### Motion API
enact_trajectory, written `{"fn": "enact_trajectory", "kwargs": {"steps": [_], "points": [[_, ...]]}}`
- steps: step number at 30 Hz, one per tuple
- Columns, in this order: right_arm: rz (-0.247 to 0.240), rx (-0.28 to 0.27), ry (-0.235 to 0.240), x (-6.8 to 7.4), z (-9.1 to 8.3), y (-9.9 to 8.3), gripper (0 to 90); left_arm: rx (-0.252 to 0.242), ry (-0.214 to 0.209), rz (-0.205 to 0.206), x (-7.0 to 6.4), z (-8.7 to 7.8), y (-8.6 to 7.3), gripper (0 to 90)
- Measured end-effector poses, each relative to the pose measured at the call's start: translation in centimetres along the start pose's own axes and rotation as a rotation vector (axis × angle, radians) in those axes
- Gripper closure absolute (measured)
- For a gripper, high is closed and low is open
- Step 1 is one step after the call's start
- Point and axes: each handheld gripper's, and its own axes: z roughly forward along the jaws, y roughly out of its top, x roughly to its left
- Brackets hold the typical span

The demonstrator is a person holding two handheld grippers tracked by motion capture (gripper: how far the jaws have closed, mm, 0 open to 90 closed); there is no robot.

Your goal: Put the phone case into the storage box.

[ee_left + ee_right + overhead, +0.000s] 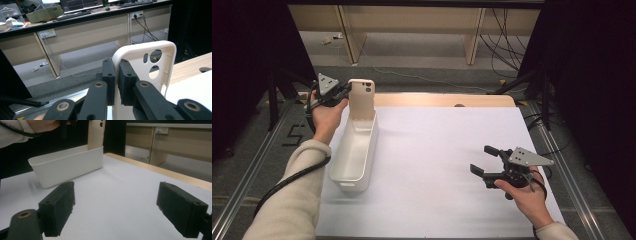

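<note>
A cream phone case (362, 99) stands upright at the far end of a long white bin (354, 150), its lower end inside the bin. My left gripper (346, 92) is shut on the case's left edge; in the left gripper view the jaws pinch the case (147, 62) at its side wall (116, 82). My right gripper (484, 160) hovers open over the white mat at the right, nothing between its jaws. The right gripper view looks between its open pads (58, 207) toward the bin (67, 165) and the case (96, 135).
A white mat (437, 165) covers the wooden table (442, 100). Beyond the table's far edge are desk legs and loose cables (507, 45) on the floor. Metal rails (562, 165) run along both sides of the table.
</note>
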Motion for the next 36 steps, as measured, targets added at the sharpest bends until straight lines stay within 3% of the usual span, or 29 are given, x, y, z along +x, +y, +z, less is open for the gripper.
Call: {"fn": "enact_trajectory", "kwargs": {"steps": [36], "points": [[0.004, 0.006, 0.003, 0.1, 0.0, 0.0, 16.2, 0.035, -0.006, -0.004, 0.0, 0.6, -1.3, 83.9]]}}
